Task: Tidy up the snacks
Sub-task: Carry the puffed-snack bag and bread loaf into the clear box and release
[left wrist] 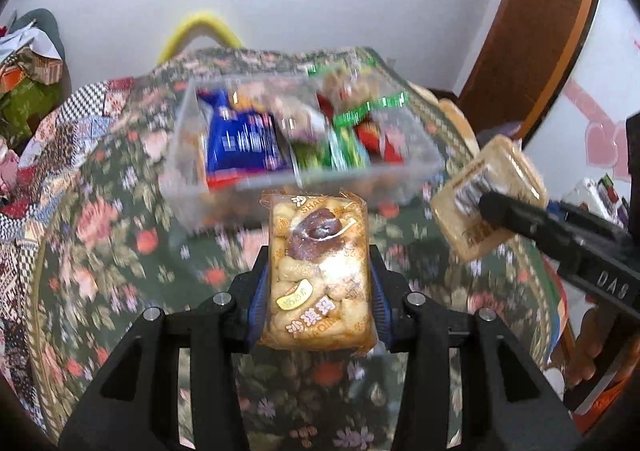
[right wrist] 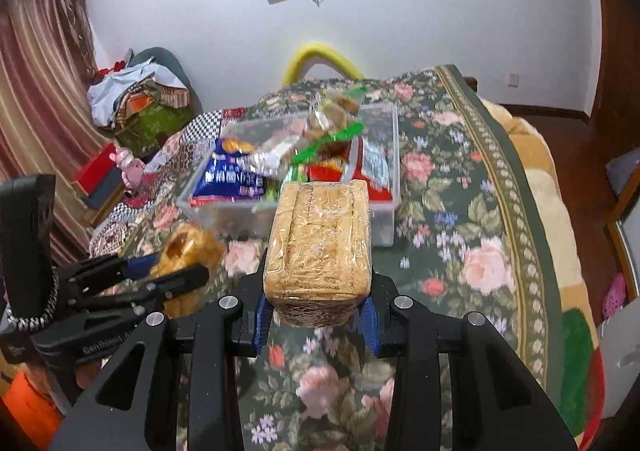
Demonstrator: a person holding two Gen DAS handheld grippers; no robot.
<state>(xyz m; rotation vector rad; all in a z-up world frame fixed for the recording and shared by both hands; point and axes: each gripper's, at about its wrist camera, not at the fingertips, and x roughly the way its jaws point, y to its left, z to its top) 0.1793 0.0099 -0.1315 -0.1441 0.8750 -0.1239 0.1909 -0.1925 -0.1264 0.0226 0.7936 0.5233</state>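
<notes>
My left gripper (left wrist: 318, 293) is shut on a clear-wrapped sachima snack pack (left wrist: 319, 271) with a brown picture and holds it above the floral cloth, just short of the clear plastic bin (left wrist: 224, 195). My right gripper (right wrist: 316, 315) is shut on a plastic-wrapped tan cake block (right wrist: 320, 239), also in front of the bin (right wrist: 224, 215). The bin holds a blue bag (left wrist: 244, 141), green packs (left wrist: 344, 147) and red packs (left wrist: 380, 137). In the left wrist view the right gripper (left wrist: 496, 207) and its block (left wrist: 488, 199) show at the right. In the right wrist view the left gripper (right wrist: 192, 267) and its pack (right wrist: 188, 247) show at the left.
The bin stands on a table covered with a green floral cloth (right wrist: 460, 211). A yellow curved chair back (right wrist: 320, 55) rises behind the table. A pile of clutter (right wrist: 140, 99) lies at the far left by a curtain (right wrist: 36, 91). The table edge (right wrist: 532, 211) runs down the right.
</notes>
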